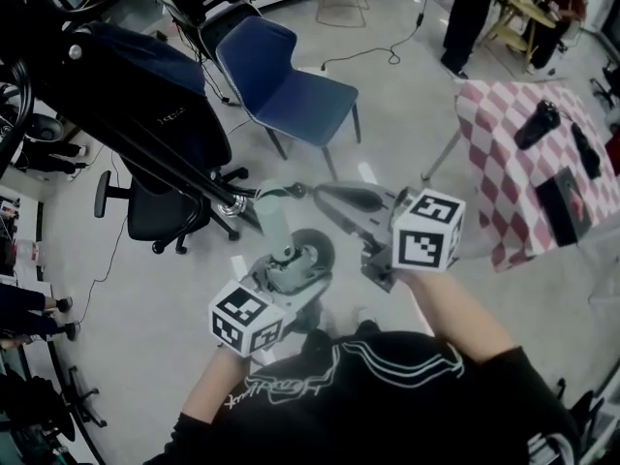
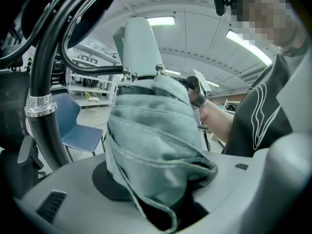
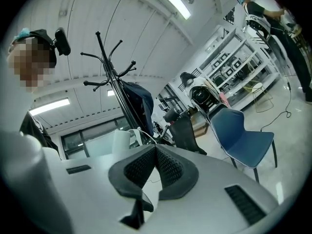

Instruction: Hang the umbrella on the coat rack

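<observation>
Beyond right tool (image 3: 155, 149), coat rack (image 3: 113, 81) hooks

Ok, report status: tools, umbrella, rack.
Left tool shut on folded umbrella. Right tool shut, empty. Umbrella not yet on coat rack. Dark jacket hangs on the rack.

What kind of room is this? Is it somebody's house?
Probably not a house. It looks like a lab or workshop: a big hall with metal shelves, a swivel office chair and cables lying across the floor.
</observation>
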### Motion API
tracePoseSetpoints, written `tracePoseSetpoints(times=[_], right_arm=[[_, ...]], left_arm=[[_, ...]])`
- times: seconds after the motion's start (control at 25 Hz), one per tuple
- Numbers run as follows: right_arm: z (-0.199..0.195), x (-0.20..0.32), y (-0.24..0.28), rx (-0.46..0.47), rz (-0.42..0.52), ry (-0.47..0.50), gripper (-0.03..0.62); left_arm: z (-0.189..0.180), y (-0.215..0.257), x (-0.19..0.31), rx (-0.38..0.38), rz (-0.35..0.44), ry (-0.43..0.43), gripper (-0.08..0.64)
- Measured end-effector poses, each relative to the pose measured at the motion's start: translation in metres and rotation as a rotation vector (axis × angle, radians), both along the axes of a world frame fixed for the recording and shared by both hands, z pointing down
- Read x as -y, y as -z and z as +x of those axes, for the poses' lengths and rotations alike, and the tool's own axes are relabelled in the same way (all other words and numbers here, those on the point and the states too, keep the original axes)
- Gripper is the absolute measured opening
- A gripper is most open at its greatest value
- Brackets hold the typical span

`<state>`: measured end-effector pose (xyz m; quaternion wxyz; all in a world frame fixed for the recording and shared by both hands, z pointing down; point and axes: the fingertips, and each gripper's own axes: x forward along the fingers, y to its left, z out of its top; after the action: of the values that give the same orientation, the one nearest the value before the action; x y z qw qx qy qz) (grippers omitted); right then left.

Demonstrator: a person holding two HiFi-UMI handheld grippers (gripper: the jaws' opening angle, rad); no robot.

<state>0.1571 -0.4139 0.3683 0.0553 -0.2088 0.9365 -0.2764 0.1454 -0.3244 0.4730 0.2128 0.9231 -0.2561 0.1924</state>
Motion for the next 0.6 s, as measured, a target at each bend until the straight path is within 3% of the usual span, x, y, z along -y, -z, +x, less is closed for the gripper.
tracePoseSetpoints(times=[0.6], right_arm=[[-0.001, 0.006, -0.016, -0.018, -0.031, 0.01, 0.011]], left_arm=[[-0.022, -0.017, 0.009, -0.011, -0.046, 0.084, 0.25]])
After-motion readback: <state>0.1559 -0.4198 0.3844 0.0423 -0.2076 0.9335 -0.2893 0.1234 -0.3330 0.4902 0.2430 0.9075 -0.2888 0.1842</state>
